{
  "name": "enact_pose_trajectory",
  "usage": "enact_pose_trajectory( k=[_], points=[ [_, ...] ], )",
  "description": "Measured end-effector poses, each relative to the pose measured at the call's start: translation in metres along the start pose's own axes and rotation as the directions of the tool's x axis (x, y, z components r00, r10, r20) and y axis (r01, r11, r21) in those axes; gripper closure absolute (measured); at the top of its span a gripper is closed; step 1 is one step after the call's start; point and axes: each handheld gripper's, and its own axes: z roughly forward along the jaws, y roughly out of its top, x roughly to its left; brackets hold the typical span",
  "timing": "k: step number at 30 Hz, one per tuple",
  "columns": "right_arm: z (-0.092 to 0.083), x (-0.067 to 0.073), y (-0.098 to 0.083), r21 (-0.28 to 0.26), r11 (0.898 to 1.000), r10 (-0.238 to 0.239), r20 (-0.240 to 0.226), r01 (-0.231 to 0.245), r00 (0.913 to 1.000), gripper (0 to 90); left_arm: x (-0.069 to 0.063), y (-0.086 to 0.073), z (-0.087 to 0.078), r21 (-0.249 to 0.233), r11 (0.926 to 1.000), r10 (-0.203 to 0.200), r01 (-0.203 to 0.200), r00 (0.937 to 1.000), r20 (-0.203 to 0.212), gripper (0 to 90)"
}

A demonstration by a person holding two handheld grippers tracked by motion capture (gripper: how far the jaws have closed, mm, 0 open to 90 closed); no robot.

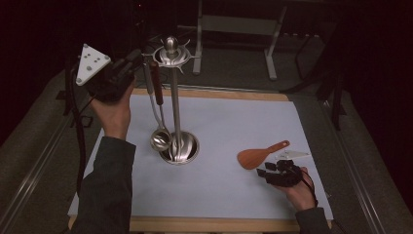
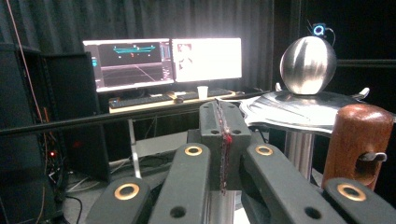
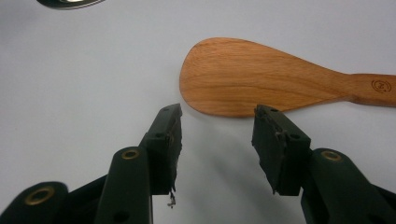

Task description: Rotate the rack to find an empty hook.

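Observation:
A steel utensil stand point(image 1: 175, 97) rises from a round base at the mat's middle. From its top plate point(image 2: 299, 109), under the steel ball point(image 2: 308, 65), hangs a ladle point(image 1: 160, 140) by its brown wooden handle point(image 2: 359, 140). My left gripper point(image 1: 139, 58) is held high beside that handle, level with the stand's top. Its jaws point(image 2: 223, 135) are shut with nothing seen between them. A wooden spatula point(image 1: 260, 156) lies flat on the mat at the right. My right gripper point(image 1: 267, 171) rests low, just short of the spatula's blade point(image 3: 252, 79), and stands open point(image 3: 217, 126) and empty.
A pale grey mat point(image 1: 224, 195) covers the table, with a wooden edge point(image 1: 209, 224) at the front. Behind the table are a metal frame point(image 1: 238, 24), and a desk with two lit monitors point(image 2: 163, 60). The left gripper's cable point(image 1: 80, 146) hangs along the left side.

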Motion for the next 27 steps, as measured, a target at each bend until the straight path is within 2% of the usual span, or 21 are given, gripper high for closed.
enact_pose_trajectory(
  k=[17, 27],
  points=[
    [-0.002, -0.005, -0.004, -0.005, 1.000, 0.016, 0.006, -0.016, 0.9999, 52.2, 0.004, -0.003, -0.005, 0.006, 0.9999, 0.014, -0.014, 0.9998, 0.016, 90.0],
    [-0.001, -0.006, -0.005, -0.002, 1.000, 0.024, 0.006, -0.024, 0.9997, 52.1, 0.015, -0.022, -0.020, -0.010, 0.9995, -0.028, 0.028, 0.9996, 0.008, 90.0]
  ],
)
